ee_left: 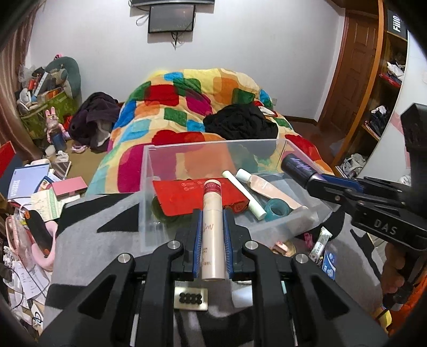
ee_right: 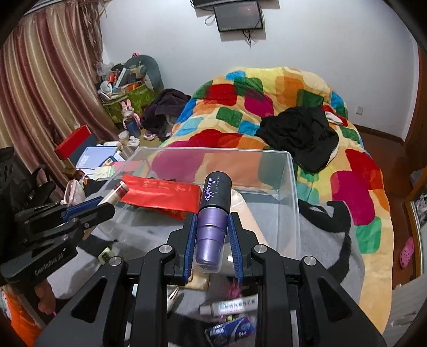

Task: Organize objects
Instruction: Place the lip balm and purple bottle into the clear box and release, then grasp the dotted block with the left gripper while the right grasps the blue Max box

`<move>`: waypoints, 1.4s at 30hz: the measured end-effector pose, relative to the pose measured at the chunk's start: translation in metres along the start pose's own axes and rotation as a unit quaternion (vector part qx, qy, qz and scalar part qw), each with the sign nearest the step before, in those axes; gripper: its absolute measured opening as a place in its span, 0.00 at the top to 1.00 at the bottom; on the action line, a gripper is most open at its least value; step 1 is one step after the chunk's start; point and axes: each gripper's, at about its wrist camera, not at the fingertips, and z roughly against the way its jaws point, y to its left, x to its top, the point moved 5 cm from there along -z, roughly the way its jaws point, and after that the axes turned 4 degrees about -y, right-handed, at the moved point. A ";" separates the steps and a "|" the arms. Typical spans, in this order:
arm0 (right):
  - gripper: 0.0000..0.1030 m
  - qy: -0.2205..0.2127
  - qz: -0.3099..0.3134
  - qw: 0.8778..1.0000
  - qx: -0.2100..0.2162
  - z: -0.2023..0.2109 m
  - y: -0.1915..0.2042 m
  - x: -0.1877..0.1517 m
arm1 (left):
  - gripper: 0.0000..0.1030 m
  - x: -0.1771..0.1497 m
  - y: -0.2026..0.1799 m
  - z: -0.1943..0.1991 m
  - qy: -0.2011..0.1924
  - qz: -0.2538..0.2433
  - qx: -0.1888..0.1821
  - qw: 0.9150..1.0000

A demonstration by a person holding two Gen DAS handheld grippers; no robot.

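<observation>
Bed under a patchwork blanket of red, green, blue and orange fills the back of both views, with black clothes heaped on it and a dark screen on the white wall behind. Nearer, a clear bin sits on a grey cloth; in it lie a red pouch, a white stick, a pale pink tube and a teal tape roll. The right gripper, its side marked "DAS" in the left view, is clamped on a purple bottle whose black cap reads "all nighter" in purple script; the bottle hangs over the bin's near right edge. The left gripper is closed around a cream tube with a dark red band at its top and faint writing too blurred to read; its tip reaches over the bin's near wall, above the pouch. On the cloth beside the bin lie 2 small items: a white tube with blurred print and a blue packet. At top right of the left view a black sign reads "Fiil".
</observation>
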 end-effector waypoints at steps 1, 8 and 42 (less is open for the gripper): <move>0.79 0.005 0.000 1.000 0.000 -0.004 0.000 0.001 | 0.86 0.000 0.000 -0.003 0.004 0.000 -0.003 1.000; 0.79 0.039 0.004 0.999 0.004 -0.036 0.000 0.002 | 0.86 0.005 -0.006 -0.022 0.023 0.002 -0.016 1.000; 0.58 0.004 0.034 0.999 0.028 0.042 -0.006 -0.029 | 0.65 -0.019 -0.004 0.039 -0.004 -0.030 -0.014 0.999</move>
